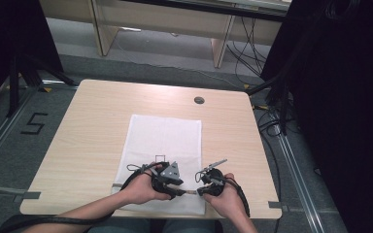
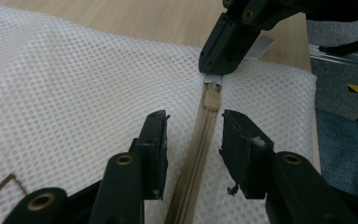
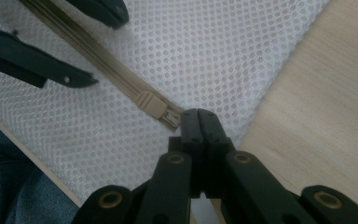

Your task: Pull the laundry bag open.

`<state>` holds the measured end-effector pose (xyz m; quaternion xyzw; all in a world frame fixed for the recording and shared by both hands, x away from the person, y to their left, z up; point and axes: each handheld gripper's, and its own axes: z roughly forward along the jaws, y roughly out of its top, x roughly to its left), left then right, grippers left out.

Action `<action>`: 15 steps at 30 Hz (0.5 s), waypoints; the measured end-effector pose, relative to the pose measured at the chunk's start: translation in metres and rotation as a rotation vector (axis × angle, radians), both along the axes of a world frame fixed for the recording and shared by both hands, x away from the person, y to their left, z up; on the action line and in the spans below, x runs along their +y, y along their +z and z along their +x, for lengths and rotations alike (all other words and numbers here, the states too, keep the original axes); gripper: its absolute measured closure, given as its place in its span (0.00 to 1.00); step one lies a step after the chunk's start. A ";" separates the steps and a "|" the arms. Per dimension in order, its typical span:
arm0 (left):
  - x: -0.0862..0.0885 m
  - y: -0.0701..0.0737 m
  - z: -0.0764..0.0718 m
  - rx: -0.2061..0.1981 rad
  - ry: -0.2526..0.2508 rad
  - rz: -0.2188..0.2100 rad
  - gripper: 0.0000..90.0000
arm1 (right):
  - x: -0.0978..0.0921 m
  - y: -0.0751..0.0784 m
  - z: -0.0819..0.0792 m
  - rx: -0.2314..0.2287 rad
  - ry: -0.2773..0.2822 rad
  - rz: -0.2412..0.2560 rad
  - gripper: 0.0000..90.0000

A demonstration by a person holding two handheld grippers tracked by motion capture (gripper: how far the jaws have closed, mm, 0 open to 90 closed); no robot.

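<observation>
White mesh bag [image 1: 164, 145] lies flat on the surface [image 1: 92, 126]. The right tool [image 3: 198, 116] is clamped on the zip pull [image 3: 173, 116]; the left tool [image 2: 193, 140] gapes astride the zip [image 2: 200, 140].

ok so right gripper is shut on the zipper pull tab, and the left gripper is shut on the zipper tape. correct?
Not quite: the left gripper is open, its jaws either side of the zipper tape, as the left gripper view shows. The right gripper is indeed shut on the zipper pull tab.

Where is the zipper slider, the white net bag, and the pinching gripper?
zipper slider [image 3: 151, 103], right gripper view, on its tan body.
white net bag [image 1: 165, 133], high view, on bare mesh.
right gripper [image 3: 198, 117], right gripper view, at its closed tips.
</observation>
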<state>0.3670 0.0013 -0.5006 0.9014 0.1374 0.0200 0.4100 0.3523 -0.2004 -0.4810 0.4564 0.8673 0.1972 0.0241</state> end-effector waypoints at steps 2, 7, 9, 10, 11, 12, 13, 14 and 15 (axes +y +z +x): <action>-0.005 -0.001 0.000 -0.009 -0.013 0.003 0.70 | 0.000 0.000 0.000 0.002 0.002 0.003 1.00; -0.017 -0.001 0.000 -0.014 -0.042 0.012 0.72 | 0.000 0.000 0.000 -0.001 0.003 0.003 1.00; -0.020 -0.001 0.000 -0.012 -0.049 0.014 0.73 | -0.001 -0.001 0.001 -0.017 0.032 0.014 1.00; -0.022 -0.002 0.000 -0.022 -0.055 0.023 0.74 | -0.002 -0.001 0.002 -0.018 0.034 0.014 1.00; -0.024 -0.003 -0.001 -0.022 -0.057 0.021 0.75 | -0.001 -0.001 0.001 -0.017 0.027 0.013 1.00; -0.025 -0.003 -0.001 -0.022 -0.059 0.023 0.76 | -0.001 -0.001 0.001 -0.017 0.027 0.013 1.00; -0.026 -0.004 0.000 -0.039 -0.071 0.025 0.76 | -0.001 -0.001 0.002 -0.018 0.028 0.013 1.00; -0.027 -0.005 -0.001 -0.040 -0.073 0.026 0.77 | -0.001 -0.001 0.001 -0.018 0.026 0.014 1.00; -0.027 -0.005 -0.001 -0.052 -0.077 0.031 0.78 | -0.001 -0.001 0.000 -0.009 0.011 0.017 1.00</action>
